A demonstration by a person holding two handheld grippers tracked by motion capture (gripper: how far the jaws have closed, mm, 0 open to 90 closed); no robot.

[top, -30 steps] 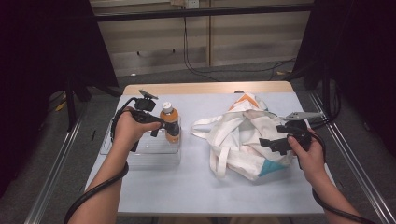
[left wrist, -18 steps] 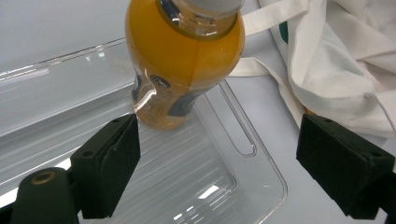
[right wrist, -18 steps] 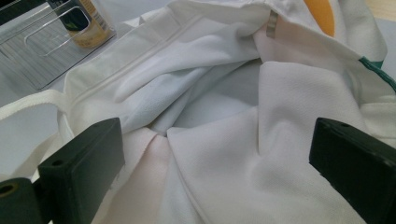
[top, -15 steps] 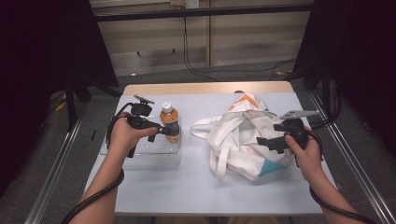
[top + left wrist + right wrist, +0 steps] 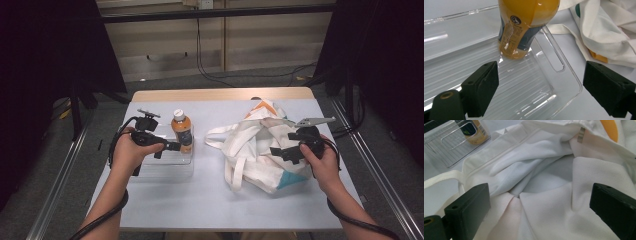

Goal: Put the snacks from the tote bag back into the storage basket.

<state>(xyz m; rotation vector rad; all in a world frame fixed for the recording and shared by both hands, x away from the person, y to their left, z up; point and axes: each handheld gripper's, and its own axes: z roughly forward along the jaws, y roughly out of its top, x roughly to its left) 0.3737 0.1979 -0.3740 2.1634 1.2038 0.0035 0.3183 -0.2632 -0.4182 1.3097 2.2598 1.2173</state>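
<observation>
Where the table (image 5: 200, 200) carries the lot, items stand as follows. Bottle (image 5: 182, 131): orange drink, white cap, upright in the near right corner of a clear tray (image 5: 165, 167) on the table's left half. Left claw (image 5: 172, 146): released, jaws wide apart, hovering over the tray just beside the bottle and pointed at its base; in the left claw view the bottle (image 5: 524, 27) stands beyond the jaws, not between them. Bag (image 5: 255, 145): white cloth, crumpled, straps trailing toward the tray, on the table's right half. Right claw (image 5: 277, 151): released, jaws wide, over the bag's rumpled folds; the right claw view shows white cloth (image 5: 544, 195) between the jaws, ungripped.
</observation>
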